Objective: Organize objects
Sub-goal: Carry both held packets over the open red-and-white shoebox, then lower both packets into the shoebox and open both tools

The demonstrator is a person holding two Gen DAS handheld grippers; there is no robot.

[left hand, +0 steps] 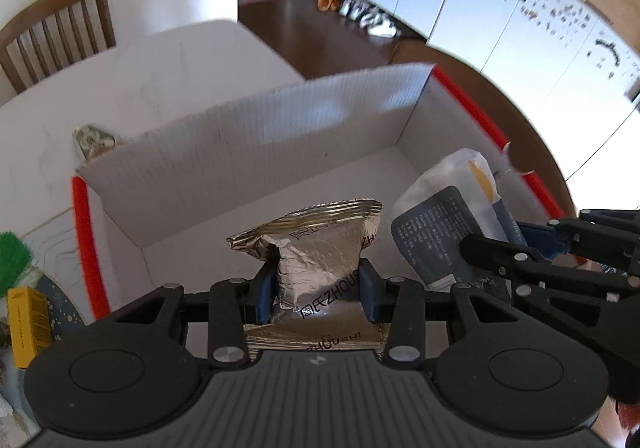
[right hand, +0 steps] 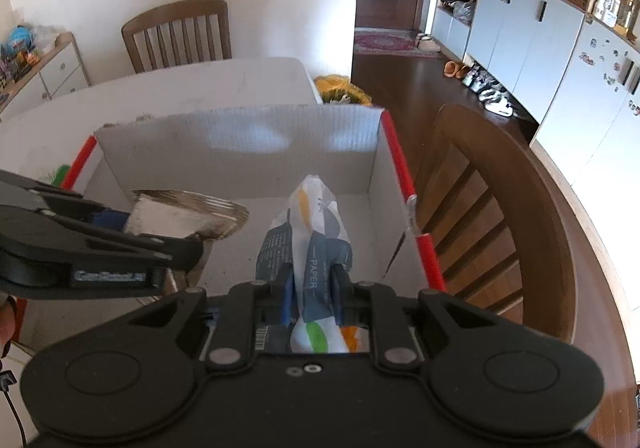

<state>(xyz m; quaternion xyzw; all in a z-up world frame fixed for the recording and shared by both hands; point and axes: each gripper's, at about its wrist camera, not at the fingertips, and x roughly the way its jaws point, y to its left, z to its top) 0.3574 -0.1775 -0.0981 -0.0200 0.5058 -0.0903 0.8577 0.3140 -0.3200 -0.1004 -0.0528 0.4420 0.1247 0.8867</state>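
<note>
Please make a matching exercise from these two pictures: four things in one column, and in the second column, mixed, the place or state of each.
Things
1. crinkled silver foil packet
2. white paper pack with dark blue label
3. white corrugated cardboard box with red edges
4. small yellow rectangular box

Places or states
A. outside the cardboard box, at its left side
B. clamped in the left tongs
C. open, on the white table
D. clamped in the right tongs

Pairs: 1-B, 2-D, 3-C, 4-A
</note>
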